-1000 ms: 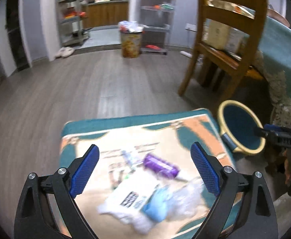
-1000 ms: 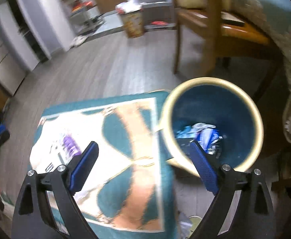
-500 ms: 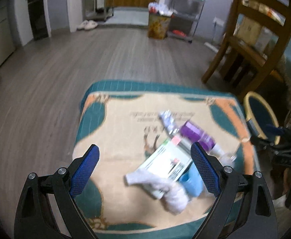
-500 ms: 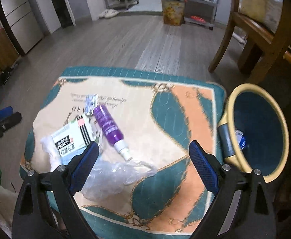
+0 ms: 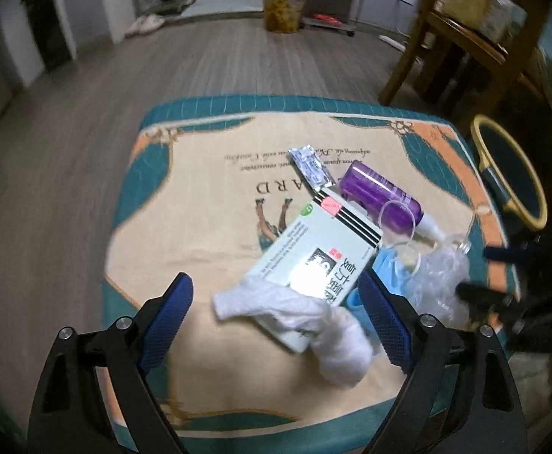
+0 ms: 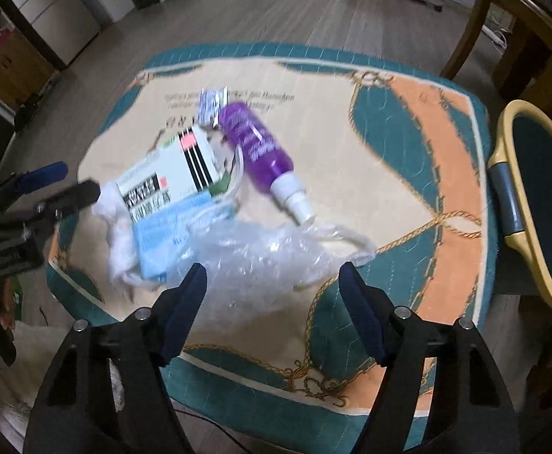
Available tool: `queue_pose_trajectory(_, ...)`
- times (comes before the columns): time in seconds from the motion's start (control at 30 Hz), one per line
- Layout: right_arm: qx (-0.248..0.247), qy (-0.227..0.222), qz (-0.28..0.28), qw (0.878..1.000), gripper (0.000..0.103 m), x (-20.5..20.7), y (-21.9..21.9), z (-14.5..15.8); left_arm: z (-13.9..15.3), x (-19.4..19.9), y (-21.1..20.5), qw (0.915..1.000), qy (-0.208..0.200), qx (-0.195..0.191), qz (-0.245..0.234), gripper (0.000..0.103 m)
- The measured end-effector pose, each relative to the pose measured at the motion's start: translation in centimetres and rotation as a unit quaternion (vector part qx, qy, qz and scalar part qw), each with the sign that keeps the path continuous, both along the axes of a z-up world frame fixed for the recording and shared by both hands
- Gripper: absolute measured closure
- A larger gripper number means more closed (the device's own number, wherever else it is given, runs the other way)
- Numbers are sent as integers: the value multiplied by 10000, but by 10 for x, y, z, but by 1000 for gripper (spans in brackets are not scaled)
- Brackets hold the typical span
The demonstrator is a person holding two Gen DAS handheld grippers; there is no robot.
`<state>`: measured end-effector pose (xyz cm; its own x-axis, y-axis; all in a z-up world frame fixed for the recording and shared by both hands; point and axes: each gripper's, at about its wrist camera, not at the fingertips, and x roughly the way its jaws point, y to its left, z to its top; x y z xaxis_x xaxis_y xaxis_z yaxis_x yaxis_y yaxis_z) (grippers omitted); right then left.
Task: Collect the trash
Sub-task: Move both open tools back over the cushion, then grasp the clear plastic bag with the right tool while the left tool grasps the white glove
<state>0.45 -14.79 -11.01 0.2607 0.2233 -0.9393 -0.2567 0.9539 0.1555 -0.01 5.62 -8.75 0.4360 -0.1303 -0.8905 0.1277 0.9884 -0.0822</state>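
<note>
left wrist view: the left gripper [image 5: 276, 317] is closing with a white crumpled tissue [image 5: 313, 321] low in the middle between its jaws, not squeezed. in the right wrist view, the right gripper [image 6: 272, 295] is closing around a clear plastic bag [image 6: 260, 261] at the bottom centre, and the yellow bin [image 6: 518, 234] sits at the right edge.

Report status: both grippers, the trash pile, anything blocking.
Left gripper closing over the white tissue, empty. Right gripper closing over the clear plastic bag, empty. Bin beside the mat, path clear.

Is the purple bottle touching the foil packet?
Cannot tell. In the right wrist view the purple bottle base meets the foil packet, but blur hides any gap.
</note>
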Motion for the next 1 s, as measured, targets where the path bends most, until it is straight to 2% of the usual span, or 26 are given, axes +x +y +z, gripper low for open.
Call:
queue_pose_trajectory(0.2, -192, 125, 280, 9993, 39, 0, 8, -17, -25, 6, -7, 9984, 543, 83, -132, 46)
queue_pose_trajectory(0.27, -214, 202, 358, 9989, 46, 3, 10, -23, -32, 8, -9, 9971, 727, 79, -196, 61)
queue_pose_trajectory(0.3, -208, 265, 408, 9986, 49, 5, 11, -26, -33, 8, -11, 9972, 719, 96, -195, 62)
queue_pose_trajectory(0.37, -146, 359, 460, 9982, 59, 7, 11, -28, -32, 7, -13, 9971, 699, 131, -289, 73)
queue_pose_trajectory(0.4, -122, 395, 485, 9980, 63, 8, 10, -28, -33, 6, -16, 9966, 698, 211, -372, 75)
queue_pose_trajectory(0.47, -99, 376, 485, 9981, 71, 8, 10, -26, -32, 6, -17, 9962, 712, 211, -453, 90)
queue_pose_trajectory(0.6, 11, 229, 448, 9987, 76, 6, 5, -11, -24, 5, -17, 9968, 658, 92, -443, 93)
queue_pose_trajectory(0.83, 181, -204, 266, 9993, 77, 3, -14, 22, 15, 4, -16, 9993, -6, -43, -379, 93)
queue_pose_trajectory(1.0, 334, -588, 94, 9977, 77, 4, -28, 52, 45, 3, -23, 9977, -476, -127, -463, 93)
